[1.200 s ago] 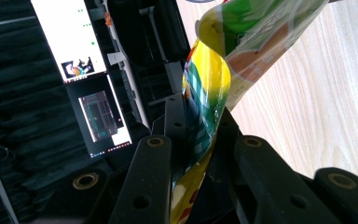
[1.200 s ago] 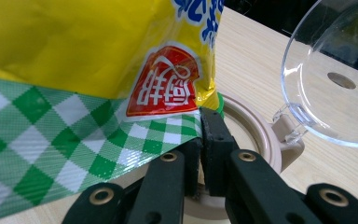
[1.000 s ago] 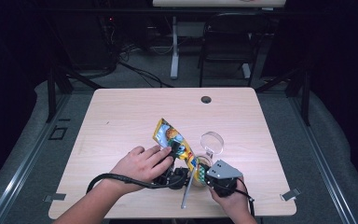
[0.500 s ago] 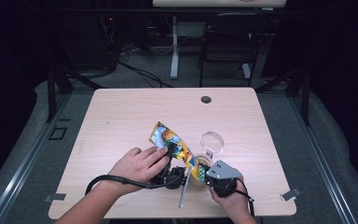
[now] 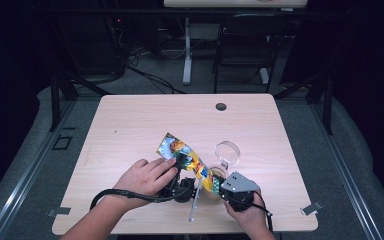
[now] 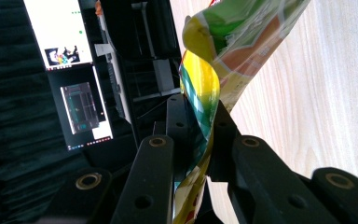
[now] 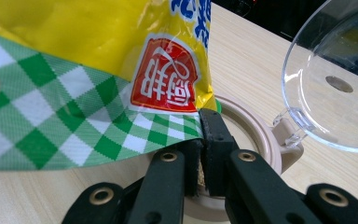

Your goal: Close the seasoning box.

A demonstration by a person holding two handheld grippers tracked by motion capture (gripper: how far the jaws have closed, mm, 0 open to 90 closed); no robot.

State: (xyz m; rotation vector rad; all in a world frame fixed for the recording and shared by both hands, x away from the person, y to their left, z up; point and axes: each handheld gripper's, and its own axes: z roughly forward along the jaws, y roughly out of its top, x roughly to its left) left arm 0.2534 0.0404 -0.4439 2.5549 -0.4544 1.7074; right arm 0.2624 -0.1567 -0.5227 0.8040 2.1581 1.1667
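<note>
Pale wood makes up the table, and near the middle of its front edge a snack bag, printed in yellow with green and white checks, is held up between two grippers. The left gripper is carried by the left hand, and in the left gripper view its jaws are closed on a twisted edge of the bag, which passes between them. The right gripper is held by the right hand close to the front edge, toward the right corner, with a grey three-cornered plate on top. In the right gripper view its jaws are pressed together on the lower checked corner of the bag, just under a red label.

Directly below this corner a round beige container is seen on the table, with its clear lid hinged open and standing up at its far side. In the high view the lid is seen just right of the bag. A thin metal rod lies on the table between the two hands, pointing to the front edge. A small dark round hole is seen near the back edge of the table. A black cable runs from the left gripper around the left wrist.
</note>
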